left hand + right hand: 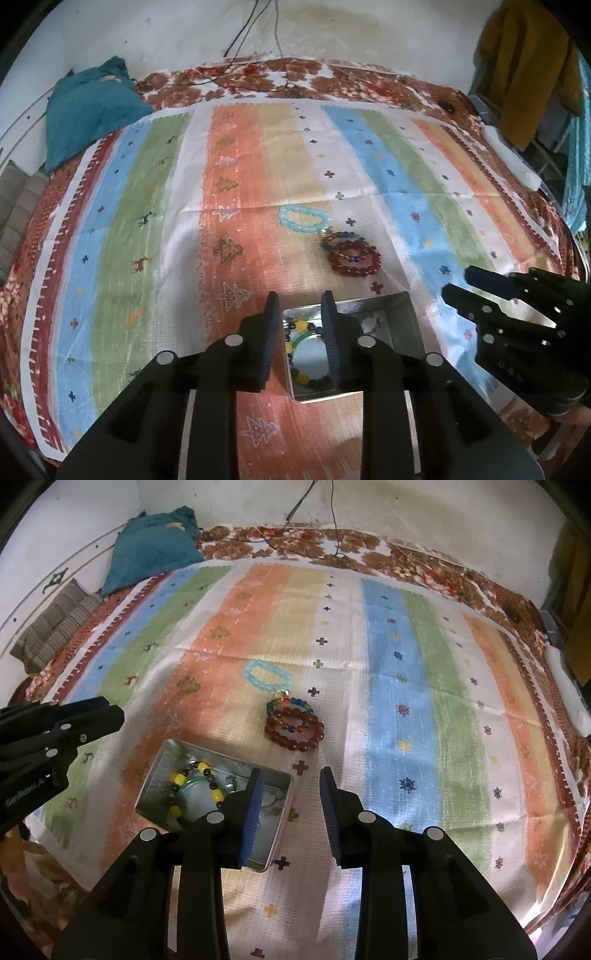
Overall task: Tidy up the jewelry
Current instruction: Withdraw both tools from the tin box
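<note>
2 grippers hang over 1 striped cloth (406,709). The left gripper (300,314) has its jaws a little apart with nothing pinched; directly beneath and between its fingers sits 1 open metal tin (402,325). The right gripper (290,794) has its jaws spread wider, also empty, and the tin (162,771) lies just to its left, partly under its left finger.

Inside the tin is 1 bracelet of yellow and dark beads (192,779), along with some pale pieces too unclear to count.

Ahead of both grippers, beyond the tin, 3 more bracelets lie on the cloth: 1 light blue bracelet (267,675) farthest out, 1 multicoloured bracelet (291,707) just nearer, and 1 dark red bracelet (295,734) nearest, overlapping the multicoloured one. The blue one touches or nearly touches the multicoloured one.

Far ahead to the left rests 1 teal cushion (151,554).
</note>
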Action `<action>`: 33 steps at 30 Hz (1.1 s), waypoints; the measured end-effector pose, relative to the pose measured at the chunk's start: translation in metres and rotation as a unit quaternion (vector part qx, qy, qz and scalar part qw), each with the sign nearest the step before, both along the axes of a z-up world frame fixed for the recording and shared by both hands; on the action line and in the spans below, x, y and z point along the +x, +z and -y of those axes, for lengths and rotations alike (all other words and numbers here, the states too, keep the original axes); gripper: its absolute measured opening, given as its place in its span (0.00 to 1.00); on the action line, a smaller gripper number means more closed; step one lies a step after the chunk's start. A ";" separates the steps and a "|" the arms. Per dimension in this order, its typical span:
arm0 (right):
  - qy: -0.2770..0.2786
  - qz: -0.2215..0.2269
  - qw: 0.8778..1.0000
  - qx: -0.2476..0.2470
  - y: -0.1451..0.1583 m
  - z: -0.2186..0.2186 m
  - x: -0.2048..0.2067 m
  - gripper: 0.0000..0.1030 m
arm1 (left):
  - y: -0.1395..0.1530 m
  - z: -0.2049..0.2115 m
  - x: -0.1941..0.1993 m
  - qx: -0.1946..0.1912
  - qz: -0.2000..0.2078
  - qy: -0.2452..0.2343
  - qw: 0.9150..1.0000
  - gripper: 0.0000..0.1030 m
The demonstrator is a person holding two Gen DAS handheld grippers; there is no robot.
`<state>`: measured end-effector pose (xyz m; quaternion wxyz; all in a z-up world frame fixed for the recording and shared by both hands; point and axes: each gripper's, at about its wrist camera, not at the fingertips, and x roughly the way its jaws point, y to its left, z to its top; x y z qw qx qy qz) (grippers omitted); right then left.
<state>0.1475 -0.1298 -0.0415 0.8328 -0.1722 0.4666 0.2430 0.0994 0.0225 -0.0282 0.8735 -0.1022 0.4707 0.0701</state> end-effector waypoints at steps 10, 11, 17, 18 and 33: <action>-0.045 0.015 0.998 -0.043 -0.009 0.003 0.025 0.55 | -0.014 -0.009 0.027 0.023 -0.024 0.021 0.999 0.38; -0.049 0.010 0.998 -0.041 -0.010 0.005 0.029 0.57 | -0.016 -0.010 0.030 0.027 -0.027 0.021 0.999 0.39; -0.059 0.004 0.997 -0.043 -0.014 0.005 0.040 0.66 | -0.017 -0.015 0.041 0.028 -0.029 0.022 0.999 0.47; -0.057 0.006 0.997 -0.049 -0.016 0.003 0.041 0.67 | -0.018 -0.016 0.043 0.028 -0.031 0.024 0.999 0.49; -0.054 -0.017 0.996 -0.071 -0.038 -0.010 0.075 0.70 | -0.038 -0.028 0.079 0.039 -0.058 0.032 0.997 0.60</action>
